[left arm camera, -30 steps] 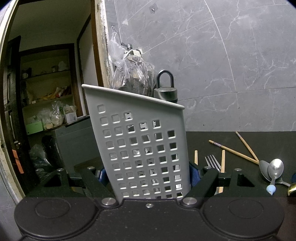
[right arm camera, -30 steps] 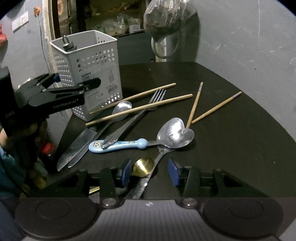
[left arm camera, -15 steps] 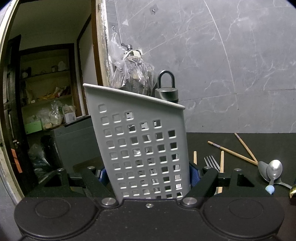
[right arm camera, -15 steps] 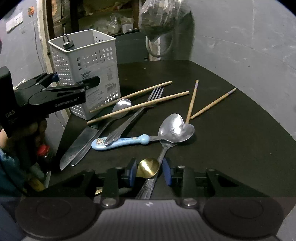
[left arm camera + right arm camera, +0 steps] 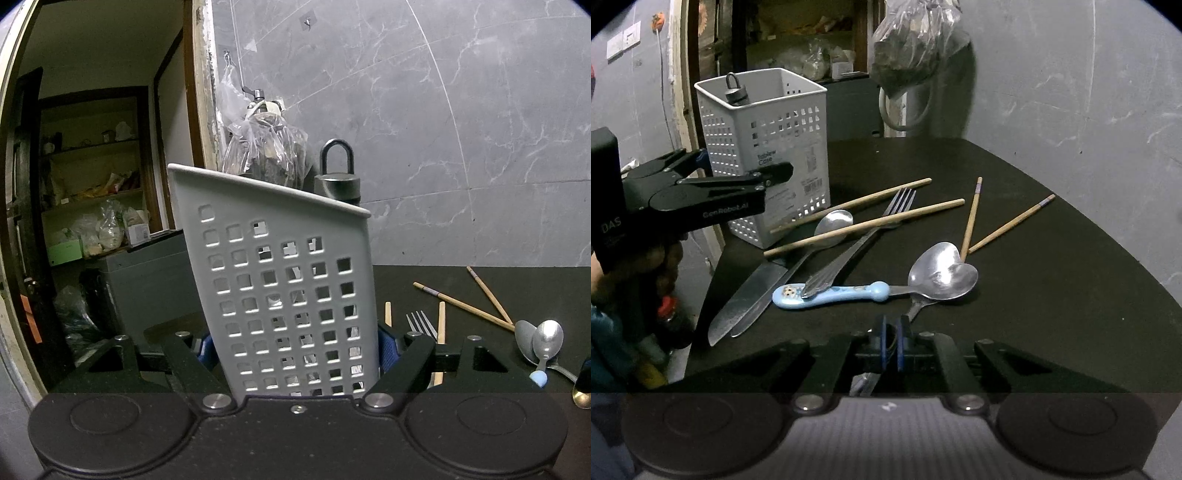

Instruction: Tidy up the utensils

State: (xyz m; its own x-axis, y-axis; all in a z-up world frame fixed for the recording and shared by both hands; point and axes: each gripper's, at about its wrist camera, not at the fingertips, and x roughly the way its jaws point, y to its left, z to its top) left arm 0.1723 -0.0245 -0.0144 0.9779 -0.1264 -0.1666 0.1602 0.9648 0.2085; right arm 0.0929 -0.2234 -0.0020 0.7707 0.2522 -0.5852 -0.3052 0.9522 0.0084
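My left gripper (image 5: 295, 347) is shut on the white perforated utensil basket (image 5: 280, 280), its blue pads pressed on both side walls; the basket stands tilted at the table's left end (image 5: 768, 147). A dark loop-topped handle (image 5: 733, 90) sticks out of it. My right gripper (image 5: 892, 343) sits low at the table's near edge, its jaws closing edge-on around the gold spoon (image 5: 581, 397), whose bowl is hidden between the pads; its dark handle (image 5: 866, 384) runs back under the gripper.
On the black table (image 5: 1052, 295) lie a blue-handled spoon (image 5: 831, 293), a heart-shaped spoon (image 5: 942, 273), a fork (image 5: 871, 232), a knife (image 5: 746, 295), another spoon (image 5: 833, 225) and several wooden chopsticks (image 5: 864, 229). A plastic bag (image 5: 912, 40) hangs behind.
The right gripper's jaws have come together around the gold spoon, which now is hidden between the pads. The left gripper keeps its hold on the basket without moving.
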